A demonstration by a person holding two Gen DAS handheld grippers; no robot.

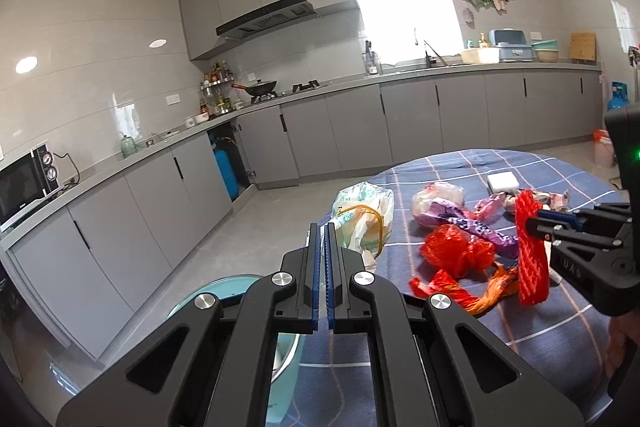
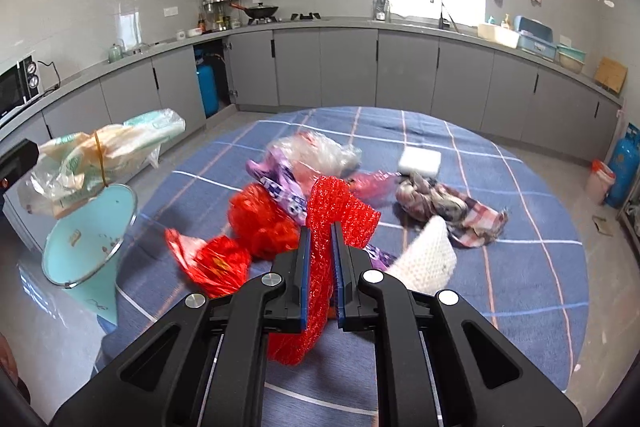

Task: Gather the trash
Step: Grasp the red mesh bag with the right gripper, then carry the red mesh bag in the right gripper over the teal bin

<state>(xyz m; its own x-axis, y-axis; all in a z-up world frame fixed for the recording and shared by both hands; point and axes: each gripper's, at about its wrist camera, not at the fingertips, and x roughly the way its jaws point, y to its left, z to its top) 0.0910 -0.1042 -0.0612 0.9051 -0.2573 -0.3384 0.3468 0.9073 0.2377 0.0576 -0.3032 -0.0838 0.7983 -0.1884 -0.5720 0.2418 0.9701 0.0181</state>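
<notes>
My right gripper (image 2: 320,227) is shut on a red foam net sleeve (image 2: 340,211), lifted a little off the round table (image 2: 520,227); the left wrist view shows that gripper (image 1: 534,223) with the sleeve (image 1: 530,255) hanging from it. My left gripper (image 1: 323,227) is shut, pinching the edge of a white-green plastic bag (image 1: 364,219) tied with a yellow band. That bag (image 2: 104,155) hangs over a light-blue bin (image 2: 88,239) beside the table. On the checked cloth lie a red mesh bag (image 2: 256,215), a purple wrapper (image 2: 276,175), a clear bag (image 2: 316,151) and a red-orange wrapper (image 2: 212,263).
A white foam net (image 2: 428,259), a crumpled checked cloth (image 2: 448,207) and a white block (image 2: 420,161) also lie on the table. Grey kitchen cabinets (image 2: 348,67) run along the far walls. A blue gas cylinder (image 2: 624,167) stands on the floor at the right.
</notes>
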